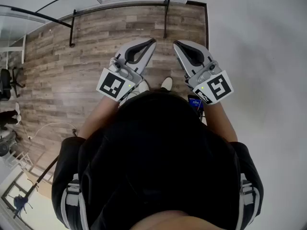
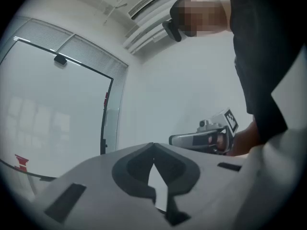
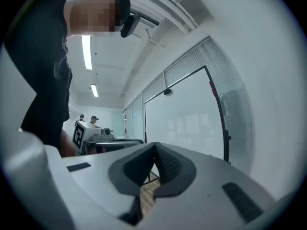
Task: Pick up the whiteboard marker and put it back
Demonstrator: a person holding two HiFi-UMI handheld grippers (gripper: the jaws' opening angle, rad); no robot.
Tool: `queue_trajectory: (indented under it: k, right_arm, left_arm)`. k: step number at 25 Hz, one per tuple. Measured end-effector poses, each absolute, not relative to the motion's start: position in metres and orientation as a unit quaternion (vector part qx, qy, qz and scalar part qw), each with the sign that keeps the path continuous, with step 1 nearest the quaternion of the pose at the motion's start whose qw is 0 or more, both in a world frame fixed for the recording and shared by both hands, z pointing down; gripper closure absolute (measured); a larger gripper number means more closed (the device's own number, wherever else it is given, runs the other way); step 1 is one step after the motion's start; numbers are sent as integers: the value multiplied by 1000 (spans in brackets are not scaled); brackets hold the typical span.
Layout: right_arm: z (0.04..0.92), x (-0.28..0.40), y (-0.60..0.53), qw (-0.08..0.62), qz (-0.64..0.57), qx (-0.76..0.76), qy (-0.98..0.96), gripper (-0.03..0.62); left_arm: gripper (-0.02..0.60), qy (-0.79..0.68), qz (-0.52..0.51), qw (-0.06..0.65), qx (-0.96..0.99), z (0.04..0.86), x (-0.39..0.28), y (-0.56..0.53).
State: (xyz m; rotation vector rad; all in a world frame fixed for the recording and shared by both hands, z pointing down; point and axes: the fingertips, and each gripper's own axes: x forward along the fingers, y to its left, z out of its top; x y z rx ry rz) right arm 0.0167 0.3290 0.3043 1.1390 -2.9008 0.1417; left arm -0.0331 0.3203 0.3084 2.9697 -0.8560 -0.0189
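Note:
No whiteboard marker shows in any view. In the head view my left gripper (image 1: 151,42) and right gripper (image 1: 175,43) are held side by side at chest height over the wooden floor (image 1: 62,75). Both point away from me. Each is shut, its jaw tips meeting with nothing between them. The left gripper view shows its own closed tips (image 2: 153,145) against a white wall, with the right gripper (image 2: 201,139) off to the side. The right gripper view shows its own closed tips (image 3: 154,145), with the left gripper (image 3: 90,133) beside them.
A large white panel in a black frame (image 3: 187,114) stands ahead on the right. Thin black legs (image 1: 166,13) rise from the floor by the white wall (image 1: 259,42). An office chair (image 1: 6,83) sits far left. Two people (image 3: 87,119) stand far off.

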Motion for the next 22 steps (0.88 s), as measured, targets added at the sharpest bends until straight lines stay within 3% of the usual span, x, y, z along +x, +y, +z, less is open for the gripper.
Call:
queue_trajectory:
  k: [10, 22]
  right_arm:
    - [307, -14, 361, 19, 43, 360, -932, 597]
    - [307, 18, 344, 17, 43, 368, -929, 597]
  left_arm:
    - [577, -280, -16, 24, 960, 307, -55, 348]
    - [577, -291, -11, 18, 956, 307, -30, 337]
